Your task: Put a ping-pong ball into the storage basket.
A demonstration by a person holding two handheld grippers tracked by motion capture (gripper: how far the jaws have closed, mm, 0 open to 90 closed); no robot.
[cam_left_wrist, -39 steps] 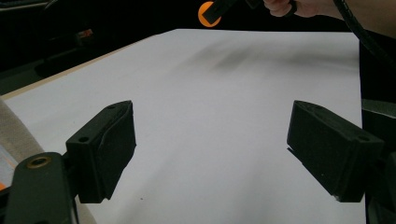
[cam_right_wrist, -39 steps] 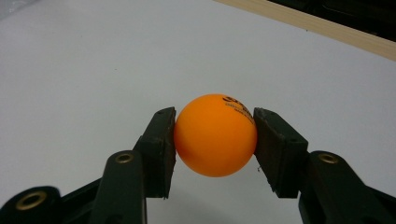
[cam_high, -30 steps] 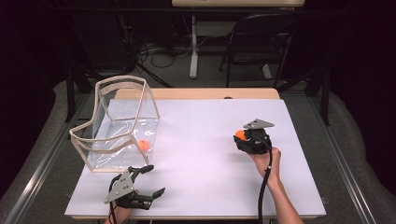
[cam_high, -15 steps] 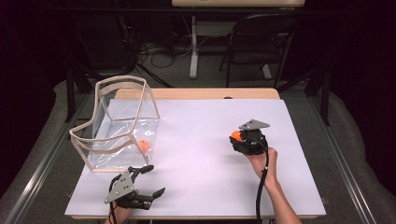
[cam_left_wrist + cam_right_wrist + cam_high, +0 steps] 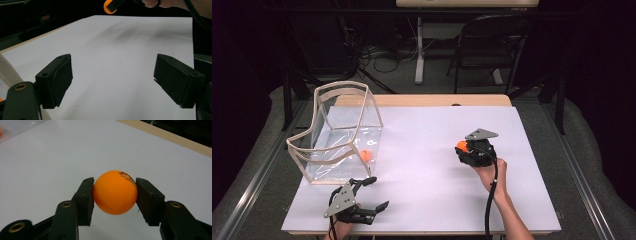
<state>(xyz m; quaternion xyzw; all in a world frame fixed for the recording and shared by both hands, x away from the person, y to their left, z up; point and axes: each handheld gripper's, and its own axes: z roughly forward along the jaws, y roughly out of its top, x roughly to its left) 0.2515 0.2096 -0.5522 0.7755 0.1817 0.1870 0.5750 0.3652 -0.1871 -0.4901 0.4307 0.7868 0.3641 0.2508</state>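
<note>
A table [image 5: 522, 200] with a white top is carrying everything here; a strip of bare light wood [image 5: 422, 100] is showing along its far edge. A clear plastic bin [image 5: 343, 135] with a pale rim is sitting directly on the white top near the left edge, leaning open toward the far side. An orange ball [image 5: 366, 155] is lying inside the bin, low against its near wall. The white top is stretching from the bin across to the right edge.
</note>
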